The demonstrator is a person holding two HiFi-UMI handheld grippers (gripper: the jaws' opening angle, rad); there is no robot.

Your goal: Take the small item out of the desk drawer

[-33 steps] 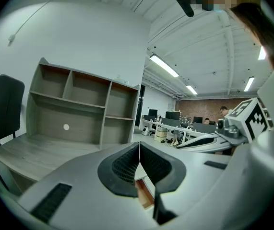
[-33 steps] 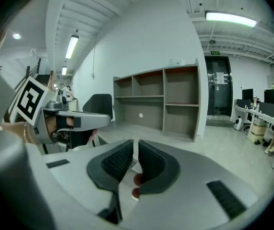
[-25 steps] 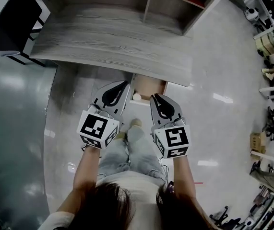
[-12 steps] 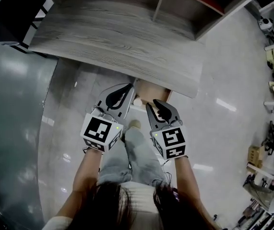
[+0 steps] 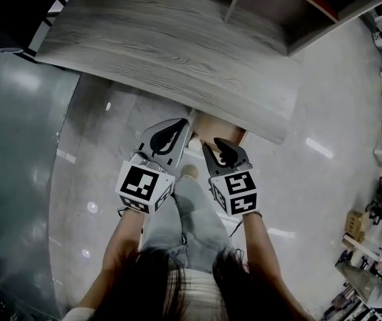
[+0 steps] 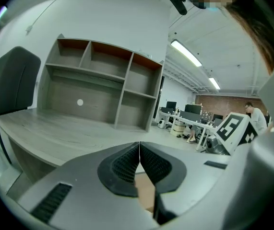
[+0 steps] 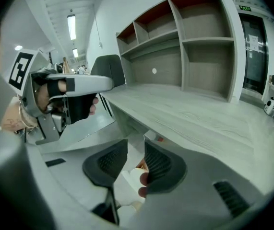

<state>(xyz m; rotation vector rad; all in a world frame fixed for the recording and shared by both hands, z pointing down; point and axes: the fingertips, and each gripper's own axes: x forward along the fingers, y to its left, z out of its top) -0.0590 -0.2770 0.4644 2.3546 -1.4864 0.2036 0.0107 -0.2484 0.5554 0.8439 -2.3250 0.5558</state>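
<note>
grey desk (image 5: 177,52); open drawer (image 5: 221,127) holds small white rounded item (image 7: 131,178)

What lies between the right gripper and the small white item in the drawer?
Nothing: the stretch is bare. In the right gripper view the right gripper, whose jaws have just been opening, frames the small white item unobstructed.

You are standing over a glossy pale grey floor (image 5: 331,112), facing a grey wood-grain desk (image 5: 177,52) carrying an open-fronted grey shelf unit (image 6: 103,85). A black chair (image 5: 17,12) is sitting at its left end, and long ceiling lights (image 6: 187,54) are glowing.
</note>
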